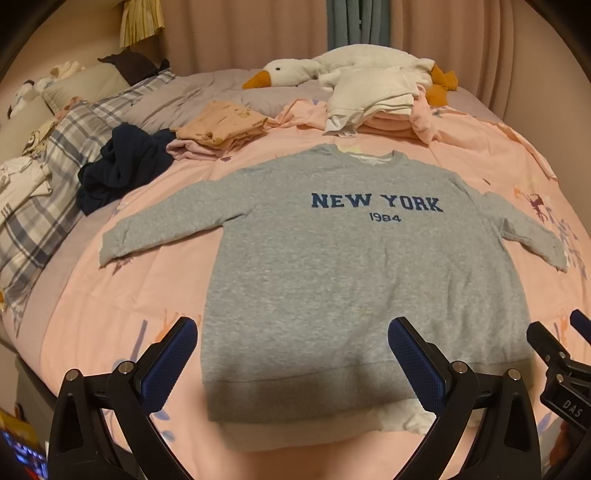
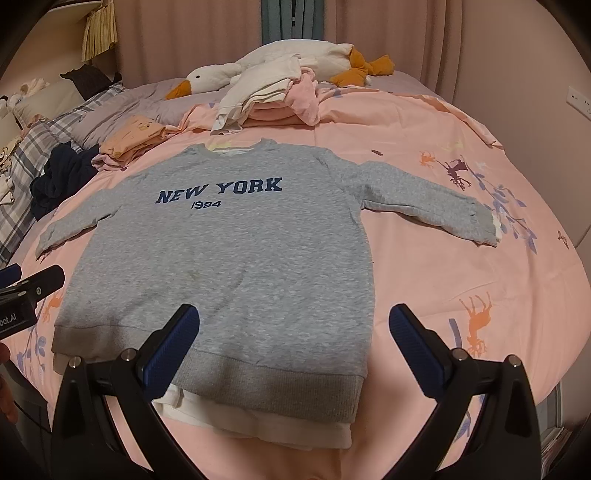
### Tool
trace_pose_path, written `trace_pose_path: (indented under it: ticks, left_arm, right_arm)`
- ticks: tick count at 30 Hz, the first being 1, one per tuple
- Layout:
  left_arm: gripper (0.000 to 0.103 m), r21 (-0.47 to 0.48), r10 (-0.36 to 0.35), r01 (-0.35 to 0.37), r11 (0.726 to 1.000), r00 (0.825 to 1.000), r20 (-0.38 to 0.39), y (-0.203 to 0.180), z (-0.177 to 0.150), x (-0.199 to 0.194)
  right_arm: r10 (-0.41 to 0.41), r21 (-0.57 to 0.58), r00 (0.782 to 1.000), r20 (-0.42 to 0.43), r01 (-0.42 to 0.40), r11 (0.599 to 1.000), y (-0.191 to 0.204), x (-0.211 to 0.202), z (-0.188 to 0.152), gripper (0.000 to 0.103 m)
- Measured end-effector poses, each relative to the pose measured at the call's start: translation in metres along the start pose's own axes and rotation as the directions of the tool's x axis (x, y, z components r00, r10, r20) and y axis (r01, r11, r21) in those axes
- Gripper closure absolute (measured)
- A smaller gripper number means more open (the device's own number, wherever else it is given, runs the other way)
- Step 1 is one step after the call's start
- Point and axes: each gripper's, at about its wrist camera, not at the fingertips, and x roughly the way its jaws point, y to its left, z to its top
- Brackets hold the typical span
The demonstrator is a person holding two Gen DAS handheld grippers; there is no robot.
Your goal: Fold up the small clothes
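A grey sweatshirt (image 1: 332,266) printed "NEW YORK 1984" lies flat and face up in the middle of the bed, on a pink duvet (image 1: 122,302) patterned with deer and branches. Both sleeves are spread out to the sides, the neck points to the far side of the bed, and the ribbed hem is nearest the cameras. A white inner layer (image 2: 266,421) peeks out below the hem and at the neckline.

The left tool (image 1: 291,365) hovers over the hem's left half with its blue-padded fingers spread wide and nothing between them. The right tool (image 2: 295,350) hangs over the hem's right corner, also wide and empty; one finger is above the cloth and the other above bare duvet.

The space around the sweatshirt is crowded on its far and left sides. Just beyond the neck sits a stack of folded pink and white clothes (image 1: 373,107), with a plush goose (image 1: 295,72) lying behind it. A folded peach garment (image 1: 221,123) rests to the left of that stack, and a crumpled dark navy garment (image 1: 122,166) lies near the left sleeve, beside a plaid blanket (image 1: 44,184). The sleeve cuff on the right (image 2: 476,225) rests on open duvet with nothing near it. Pink curtains (image 1: 240,33) close off the background.
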Motion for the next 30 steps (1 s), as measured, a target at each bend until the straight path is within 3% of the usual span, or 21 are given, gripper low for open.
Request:
trace_pose_path:
  ticks: [30]
  left_arm:
    - [0.001,0.003,0.0,0.0,1.0,1.0,-0.005,-0.0022,-0.0033,0.0016]
  right_arm:
    - [0.001,0.0,1.0,-0.005,-0.001,1.0,0.0016,0.0001,-0.0005,0.0]
